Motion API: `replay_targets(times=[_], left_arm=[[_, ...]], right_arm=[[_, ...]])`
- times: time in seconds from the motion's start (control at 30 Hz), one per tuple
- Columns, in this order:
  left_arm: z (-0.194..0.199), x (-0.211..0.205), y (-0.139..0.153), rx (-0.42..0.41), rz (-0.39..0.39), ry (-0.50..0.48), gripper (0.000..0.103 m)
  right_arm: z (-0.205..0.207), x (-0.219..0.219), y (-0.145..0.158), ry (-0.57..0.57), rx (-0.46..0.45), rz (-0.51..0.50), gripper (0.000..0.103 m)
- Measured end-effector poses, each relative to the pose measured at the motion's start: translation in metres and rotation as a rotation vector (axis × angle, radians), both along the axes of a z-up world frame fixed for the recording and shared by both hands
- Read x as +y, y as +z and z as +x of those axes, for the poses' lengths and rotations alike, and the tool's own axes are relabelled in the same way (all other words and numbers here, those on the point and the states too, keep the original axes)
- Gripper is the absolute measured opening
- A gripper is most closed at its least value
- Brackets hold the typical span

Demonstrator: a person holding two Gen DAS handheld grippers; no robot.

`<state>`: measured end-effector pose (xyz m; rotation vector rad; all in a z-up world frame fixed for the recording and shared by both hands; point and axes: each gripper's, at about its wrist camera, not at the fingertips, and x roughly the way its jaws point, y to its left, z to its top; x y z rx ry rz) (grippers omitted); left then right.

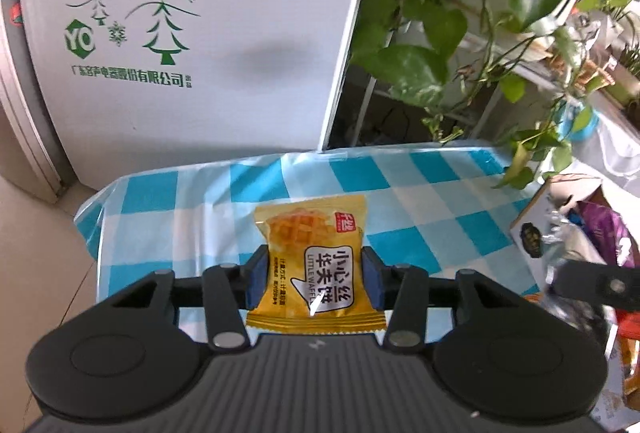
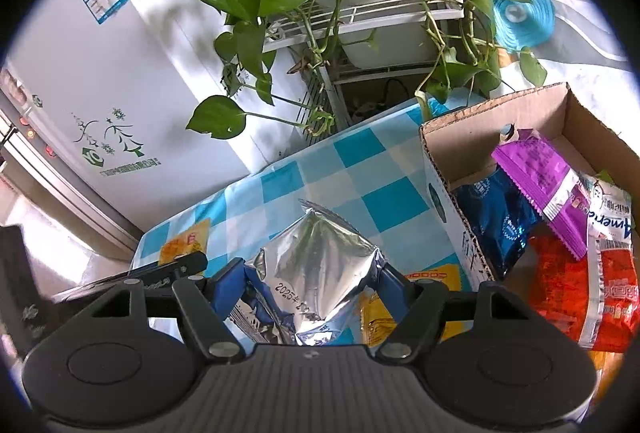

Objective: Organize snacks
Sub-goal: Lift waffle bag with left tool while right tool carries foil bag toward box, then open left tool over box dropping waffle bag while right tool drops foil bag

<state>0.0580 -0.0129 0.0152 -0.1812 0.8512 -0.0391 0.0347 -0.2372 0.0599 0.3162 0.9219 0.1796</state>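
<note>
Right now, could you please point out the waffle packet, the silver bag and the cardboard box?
waffle packet (image 1: 316, 265): left wrist view, printed front.
silver bag (image 2: 320, 265): right wrist view, foil face.
cardboard box (image 2: 452, 137): right wrist view, inner wall.

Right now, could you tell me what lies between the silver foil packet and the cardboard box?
In the right wrist view, a strip of checked tablecloth separates the silver foil packet from the cardboard box; lower down, a yellow packet lies there.

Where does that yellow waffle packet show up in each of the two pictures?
Left wrist view: yellow waffle packet at lower centre, clamped in the left gripper.
Right wrist view: lower left, small, over the blue-checked tablecloth.
Shared landmark: the cardboard box of snacks.
</note>
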Motion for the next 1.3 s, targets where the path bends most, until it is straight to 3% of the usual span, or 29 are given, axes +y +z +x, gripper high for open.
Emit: replay_targets(times=[0.3,0.53,0.87,1.3], left_arm=[[-0.044,0.004,0.0,-0.013,-0.07,0.05,0.046],[-0.061,-0.008,0.017,-0.051,-0.105,0.036,0.046],[-0.069,-0.086,0.057,-0.122,-0.151,-0.152,0.046],[-0.078,-0.2,0.074,-0.119,-0.21,-0.38,0.047]], right_arm=[[-0.012,-0.005,0.013,0.012,-0.036,-0.002,0.076],[-0.029,-0.039,0.033,-0.044,-0.096,0.018,0.076],[-0.059,-0.119,0.059,-0.192,-0.184,0.038,0.077],[-0.077,-0.186,0.063,-0.35,-0.214,0.069,0.077]])
